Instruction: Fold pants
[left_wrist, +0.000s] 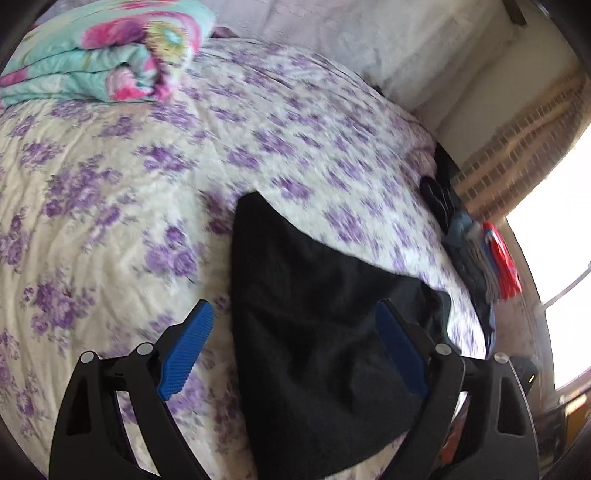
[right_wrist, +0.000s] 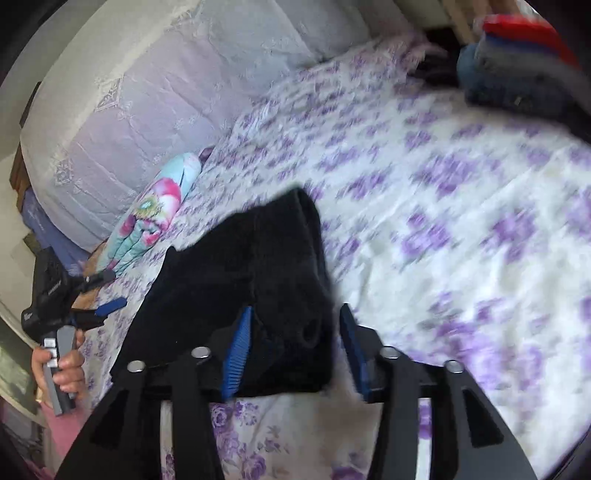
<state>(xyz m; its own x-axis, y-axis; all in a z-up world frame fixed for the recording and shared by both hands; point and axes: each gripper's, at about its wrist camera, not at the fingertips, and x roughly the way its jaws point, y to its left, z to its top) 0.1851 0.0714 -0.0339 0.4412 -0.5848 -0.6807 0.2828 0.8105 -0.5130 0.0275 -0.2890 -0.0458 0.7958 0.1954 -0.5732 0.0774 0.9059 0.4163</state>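
Black pants (left_wrist: 314, 314) lie folded into a compact bundle on the purple-flowered bedsheet (left_wrist: 110, 184). My left gripper (left_wrist: 294, 305) hovers over them with its blue pads far apart, touching nothing. In the right wrist view the pants (right_wrist: 240, 258) reach in between the fingers of my right gripper (right_wrist: 296, 309). A thick edge of cloth sits against the left pad, and the right pad stands just clear of it. The left gripper (right_wrist: 107, 291) shows at the far left of that view, open, held by a hand (right_wrist: 62, 369) beside the pants.
A folded turquoise and pink blanket (left_wrist: 92, 62) lies at the head of the bed beside a large pale pillow (right_wrist: 147, 92). A stack of folded clothes (left_wrist: 480, 258) sits along the bed's right edge, near a bright window (left_wrist: 554, 258). Bare sheet (right_wrist: 443, 221) stretches right of the pants.
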